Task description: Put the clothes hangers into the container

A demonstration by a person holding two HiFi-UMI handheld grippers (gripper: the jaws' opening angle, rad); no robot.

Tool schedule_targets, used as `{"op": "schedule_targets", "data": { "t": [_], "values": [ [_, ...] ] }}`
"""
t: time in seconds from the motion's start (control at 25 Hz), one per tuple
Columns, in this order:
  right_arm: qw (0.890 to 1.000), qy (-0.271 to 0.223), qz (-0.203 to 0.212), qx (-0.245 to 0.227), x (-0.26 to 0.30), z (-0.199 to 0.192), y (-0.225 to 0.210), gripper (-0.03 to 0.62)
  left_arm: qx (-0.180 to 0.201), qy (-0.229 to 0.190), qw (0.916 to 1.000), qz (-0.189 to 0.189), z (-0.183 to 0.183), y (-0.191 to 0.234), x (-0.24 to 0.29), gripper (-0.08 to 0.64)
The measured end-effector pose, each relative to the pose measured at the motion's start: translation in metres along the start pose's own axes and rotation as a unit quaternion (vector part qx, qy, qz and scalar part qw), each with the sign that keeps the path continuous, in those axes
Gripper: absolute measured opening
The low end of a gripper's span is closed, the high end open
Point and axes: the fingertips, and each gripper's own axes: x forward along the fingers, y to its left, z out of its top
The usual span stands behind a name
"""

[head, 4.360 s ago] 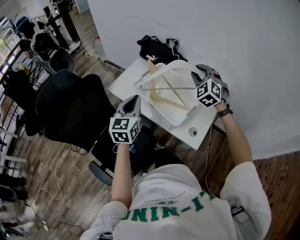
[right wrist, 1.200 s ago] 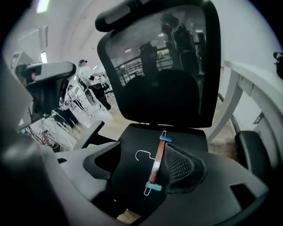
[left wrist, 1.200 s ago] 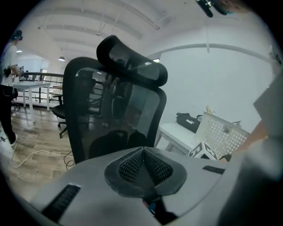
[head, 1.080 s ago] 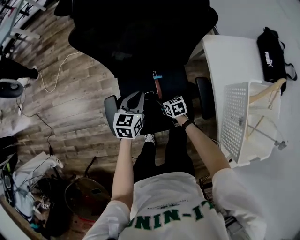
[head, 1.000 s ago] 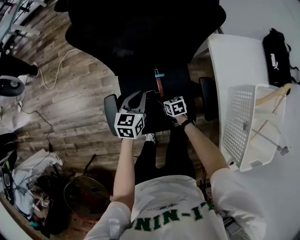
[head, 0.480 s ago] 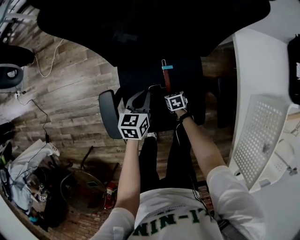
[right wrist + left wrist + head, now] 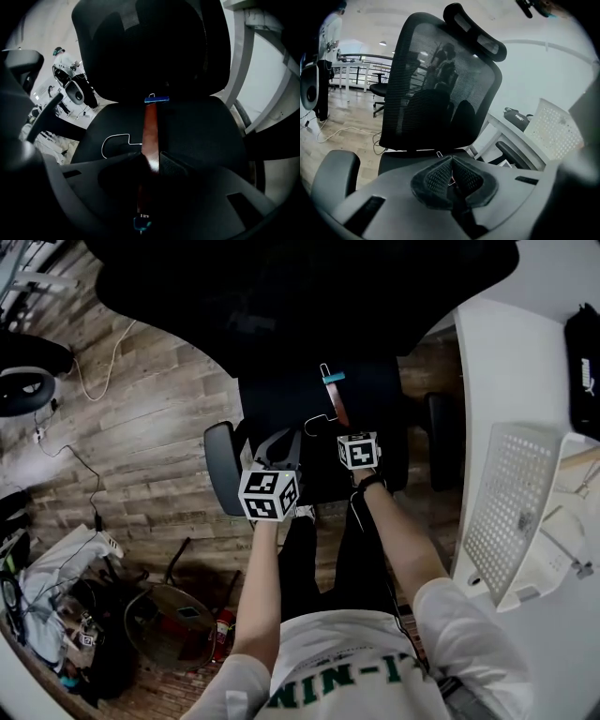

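A brown wooden clothes hanger [image 7: 336, 401] with blue clips and a wire hook lies on the black chair seat [image 7: 281, 395]. My right gripper [image 7: 345, 429] is down over its bar. In the right gripper view the bar [image 7: 150, 126] runs between the jaws of the right gripper [image 7: 151, 161], which are closing, both pads against its sides. My left gripper [image 7: 281, 440] hovers just left of it, and in the left gripper view the left gripper [image 7: 451, 161] is shut on nothing. The white perforated container [image 7: 511, 512] stands on the table at right, with wooden hangers [image 7: 583, 458] inside.
The office chair's mesh backrest [image 7: 440, 93] rises ahead and an armrest [image 7: 220, 465] juts left of the seat. A black bag [image 7: 583, 371] lies on the white table [image 7: 497, 362]. Cables and clutter [image 7: 56, 615] lie on the wood floor at left.
Both grippers left the container on the table and came over the chair. In the last second the right gripper reached forward onto the hanger's bar; the left stayed beside it.
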Motion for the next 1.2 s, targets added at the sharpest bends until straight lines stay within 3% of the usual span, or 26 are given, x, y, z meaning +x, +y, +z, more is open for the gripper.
{"op": "schedule_targets", "data": {
  "t": [0.24, 0.48, 0.76, 0.96, 1.2],
  "values": [
    [0.999, -0.034, 0.006, 0.013, -0.072, 0.024, 0.014, 0.138, 0.011, -0.006, 0.9999, -0.01, 0.02, -0.029, -0.032, 0.015],
    [0.996, -0.09, 0.002, 0.017, -0.176, 0.06, 0.032, 0.138, 0.029, -0.028, 0.9989, -0.025, 0.064, -0.064, -0.081, 0.015],
    [0.989, -0.143, -0.029, -0.033, -0.302, 0.099, 0.047, 0.14, 0.077, -0.043, 0.9955, -0.034, 0.118, -0.111, -0.151, 0.015],
    [0.978, -0.201, -0.035, -0.031, -0.398, 0.124, 0.051, 0.14, 0.12, -0.07, 0.9888, -0.055, 0.151, -0.153, -0.198, 0.015],
    [0.968, -0.246, -0.046, -0.035, -0.493, 0.134, 0.05, 0.138, 0.169, -0.105, 0.9751, -0.098, 0.182, -0.211, -0.223, 0.015]
  ]
}}
